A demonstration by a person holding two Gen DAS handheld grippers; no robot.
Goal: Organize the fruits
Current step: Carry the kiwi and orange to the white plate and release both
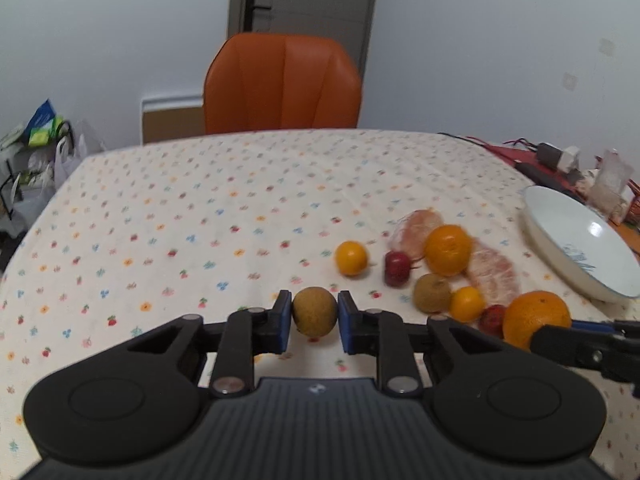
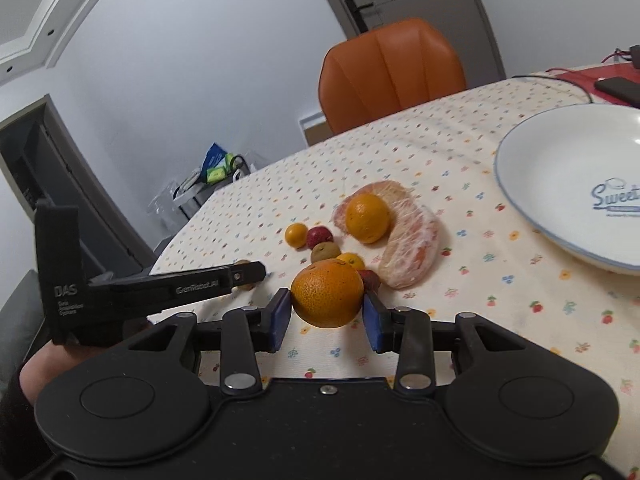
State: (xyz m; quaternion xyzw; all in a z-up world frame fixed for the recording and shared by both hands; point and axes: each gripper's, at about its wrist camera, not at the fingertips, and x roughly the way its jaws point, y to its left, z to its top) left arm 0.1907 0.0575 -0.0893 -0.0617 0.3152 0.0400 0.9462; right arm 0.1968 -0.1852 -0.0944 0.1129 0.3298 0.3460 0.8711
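My left gripper (image 1: pixel 315 317) is shut on a brown kiwi (image 1: pixel 314 322) just above the flowered tablecloth (image 1: pixel 180 220). My right gripper (image 2: pixel 327 319) is shut on a large orange (image 2: pixel 327 294). In the left wrist view that orange (image 1: pixel 536 318) shows at the right. On the cloth lie another large orange (image 2: pixel 367 218), a second kiwi (image 1: pixel 432 293), two small tangerines (image 1: pixel 351 258), two red fruits (image 1: pixel 397 269) and wrapped pomelo segments (image 2: pixel 408 252). A white plate (image 2: pixel 560 184) stands to the right with nothing on its visible part.
An orange chair (image 1: pixel 282 84) stands at the table's far edge. A red mat (image 2: pixel 580 76) with a phone and cables lies beyond the plate. A rack with bags (image 1: pixel 36 152) stands off the table's left side. A hand (image 2: pixel 48 364) holds the left gripper.
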